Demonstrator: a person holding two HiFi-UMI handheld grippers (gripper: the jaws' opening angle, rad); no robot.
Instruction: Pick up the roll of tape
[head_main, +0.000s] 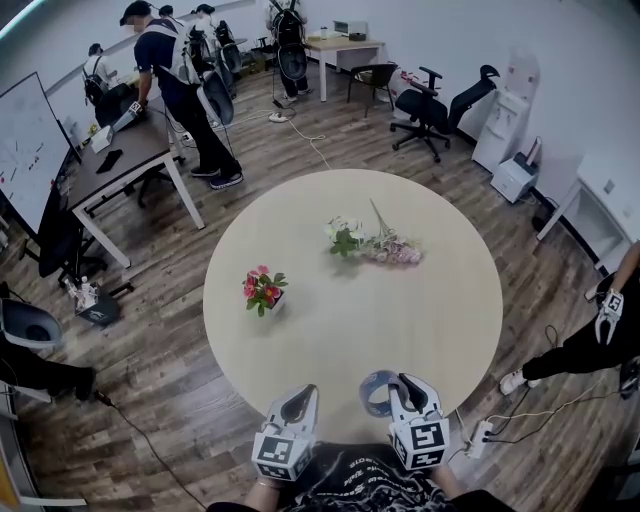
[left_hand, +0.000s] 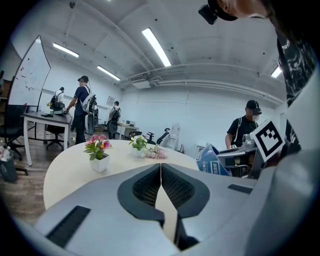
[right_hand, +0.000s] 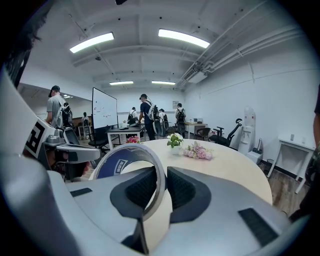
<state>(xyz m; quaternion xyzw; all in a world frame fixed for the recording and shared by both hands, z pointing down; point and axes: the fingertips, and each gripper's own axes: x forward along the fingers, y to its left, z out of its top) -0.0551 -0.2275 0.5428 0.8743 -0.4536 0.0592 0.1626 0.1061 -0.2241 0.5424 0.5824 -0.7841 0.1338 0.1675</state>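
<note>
Your right claw is clamped on the tape. In the right gripper view the two pads pinch one side of the band, with one jaw inside the ring and the other outside it. The roll stands on edge with its hole facing sideways. Most of it sticks out to the left of that claw, into the gap between your two hands, over the near rim of the worktop. Your left claw is closed with nothing in it; its jaws meet along one seam in the left gripper view. It sits just beside the roll on the open side. So the right hand has the tape, and the lift is its job alone. Because the pinch is on one wall, the free part of the ring hangs off to the left and may swing as you raise it. I cannot tell whether the roll's lower edge is already clear of the worktop. The flower pot and bouquet lie well away, farther across.
</note>
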